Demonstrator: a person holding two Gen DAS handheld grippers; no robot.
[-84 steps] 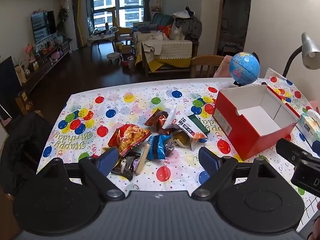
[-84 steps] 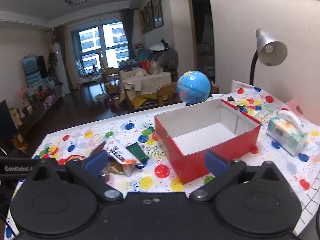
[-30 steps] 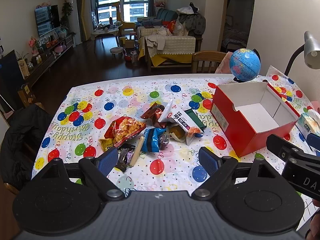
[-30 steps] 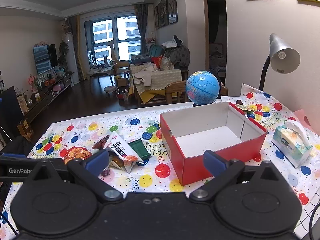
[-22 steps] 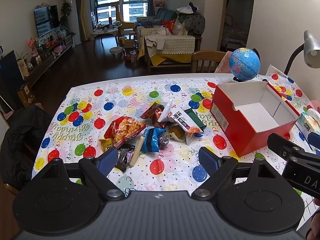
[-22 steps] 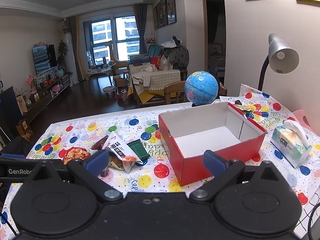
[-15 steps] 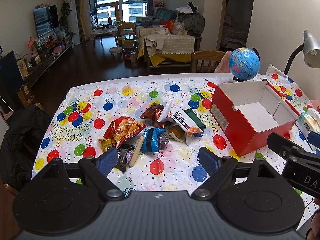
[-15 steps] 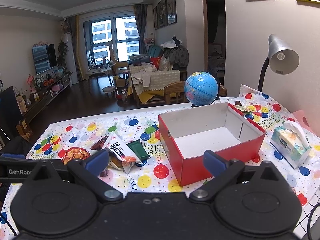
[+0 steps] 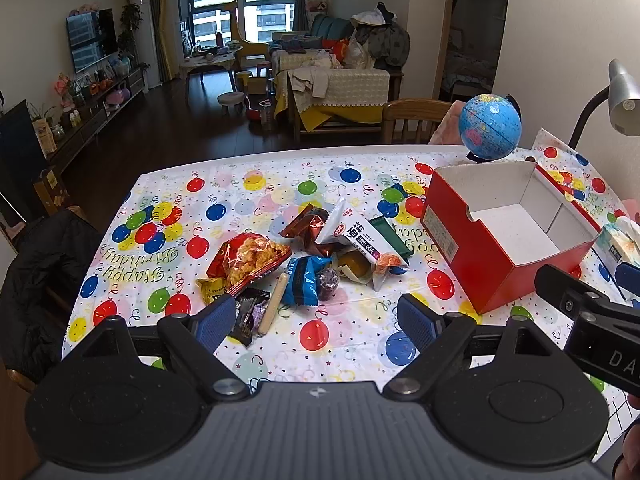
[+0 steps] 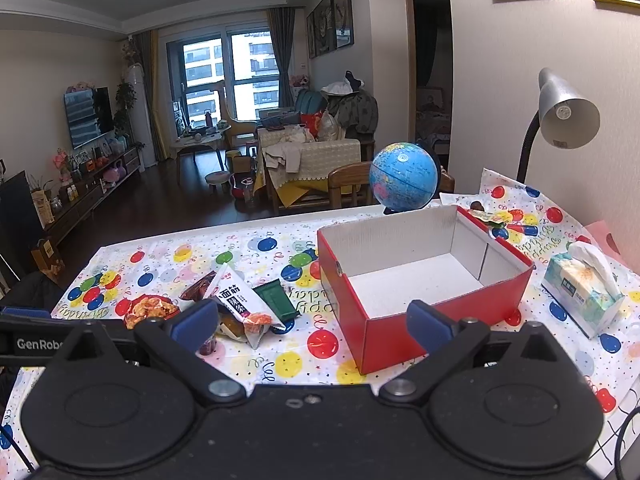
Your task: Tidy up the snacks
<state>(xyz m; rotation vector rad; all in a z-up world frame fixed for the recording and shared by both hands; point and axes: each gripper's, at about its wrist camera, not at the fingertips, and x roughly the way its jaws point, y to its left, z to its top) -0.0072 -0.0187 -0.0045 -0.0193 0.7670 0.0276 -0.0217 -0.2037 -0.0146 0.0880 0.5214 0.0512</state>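
Left gripper: the black left gripper (image 9: pixel 316 322) with blue-padded fingertips (image 9: pixel 214 320) hangs above the near edge of the table, its jaws wide apart and holding nothing.
Right gripper: the black right gripper (image 10: pixel 312 326) hovers beside it over the same edge, its jaws likewise spread and empty.
Snacks: a loose heap of wrapped snacks (image 9: pixel 308 258) lies on the balloon-printed party tablecloth (image 9: pixel 248 196), ahead of the left gripper's jaws and toward its left finger.
Heap details: a red bag of orange crisps (image 9: pixel 250 258) sits at the left of the heap, a blue foil packet (image 9: pixel 304 284) just right of it, a white noodle-snack pouch with black lettering (image 9: pixel 360 240) over a dark green wrapper (image 9: pixel 394 236) beyond.
Near left finger: a small dark wrapper (image 9: pixel 250 314) and a pale stick-shaped snack (image 9: pixel 272 308) lie just ahead of the left fingertip.
Box: an open red cardboard box with a white inside (image 10: pixel 424 276) stands empty ahead of the right gripper, between its jaws and toward the right finger; the heap lies off its left finger.
Beyond: a blue globe (image 10: pixel 402 176) stands behind the box; a green tissue pack (image 10: pixel 580 292) sits right of the box.
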